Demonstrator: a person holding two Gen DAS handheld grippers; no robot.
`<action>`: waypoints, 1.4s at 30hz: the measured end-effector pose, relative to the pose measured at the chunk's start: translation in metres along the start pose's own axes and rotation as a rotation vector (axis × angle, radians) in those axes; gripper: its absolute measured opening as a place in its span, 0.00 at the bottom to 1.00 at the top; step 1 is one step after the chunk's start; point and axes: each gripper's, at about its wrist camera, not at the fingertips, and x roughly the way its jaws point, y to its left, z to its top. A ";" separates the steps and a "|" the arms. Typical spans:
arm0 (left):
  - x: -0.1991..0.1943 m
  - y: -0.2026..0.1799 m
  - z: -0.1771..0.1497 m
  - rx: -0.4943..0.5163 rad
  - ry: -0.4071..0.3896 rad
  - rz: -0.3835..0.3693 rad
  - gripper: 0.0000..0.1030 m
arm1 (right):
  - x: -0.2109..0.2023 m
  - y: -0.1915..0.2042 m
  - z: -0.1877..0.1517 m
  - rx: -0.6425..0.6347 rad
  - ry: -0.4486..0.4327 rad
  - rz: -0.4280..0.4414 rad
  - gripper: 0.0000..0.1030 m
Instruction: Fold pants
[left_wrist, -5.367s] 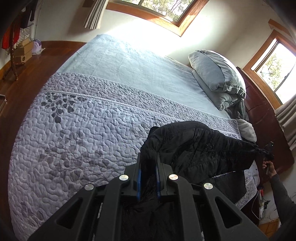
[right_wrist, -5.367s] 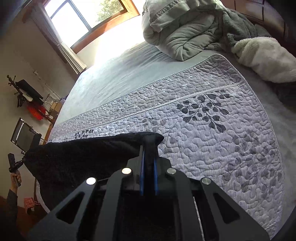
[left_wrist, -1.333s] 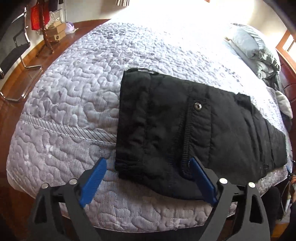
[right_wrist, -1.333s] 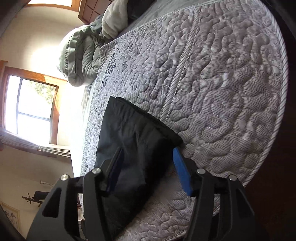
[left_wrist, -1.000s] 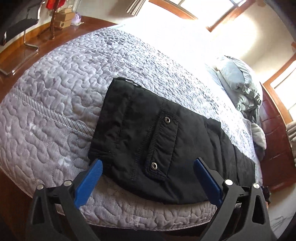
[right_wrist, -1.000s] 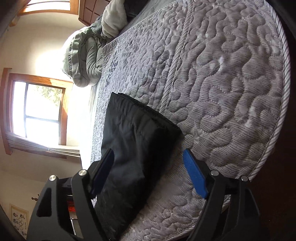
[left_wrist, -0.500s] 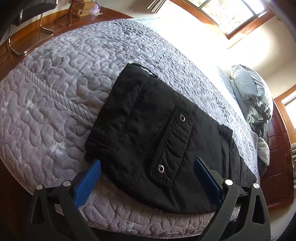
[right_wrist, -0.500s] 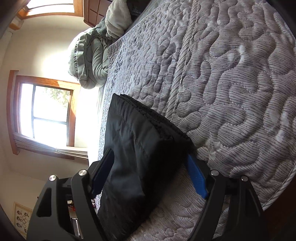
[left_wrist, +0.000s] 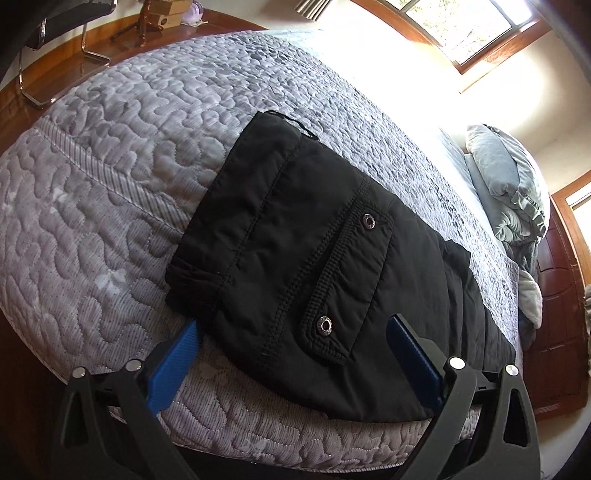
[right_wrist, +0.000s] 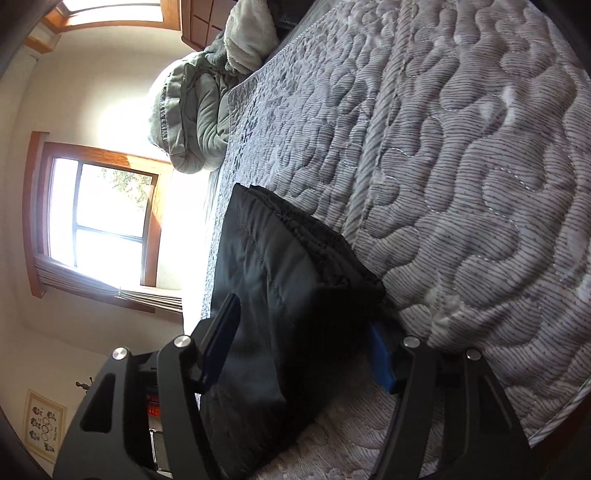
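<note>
Black pants (left_wrist: 295, 258) lie flat along the near edge of the quilted grey bed (left_wrist: 110, 166), folded lengthwise, waist end nearest, with a snap pocket on top. My left gripper (left_wrist: 295, 347) is open, its blue pads straddling the waist corner at the bed edge, one pad partly under the cloth. In the right wrist view the leg end of the pants (right_wrist: 280, 280) lies between the wide-open jaws of my right gripper (right_wrist: 299, 332); the right pad (right_wrist: 380, 358) is partly hidden under the hem.
Grey pillows and a rumpled blanket (left_wrist: 509, 192) lie at the head of the bed by a dark wooden headboard (left_wrist: 554, 295). A chair (left_wrist: 55, 55) stands on the wood floor to the left. Windows (right_wrist: 103, 214) are in the walls.
Both grippers let go of the pants, which now lie flat on the bed. Over the last second both open grippers have moved in closer, the pads now straddling the waist and the leg end.
</note>
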 end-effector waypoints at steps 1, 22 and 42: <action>0.000 -0.001 0.000 0.002 0.001 -0.001 0.96 | 0.002 -0.001 0.000 -0.001 -0.001 -0.006 0.59; -0.005 -0.002 -0.001 0.007 0.000 -0.004 0.96 | -0.010 0.036 0.002 -0.092 -0.003 -0.056 0.20; -0.010 -0.002 -0.004 0.026 -0.008 -0.035 0.96 | -0.019 0.177 -0.029 -0.456 -0.034 -0.158 0.17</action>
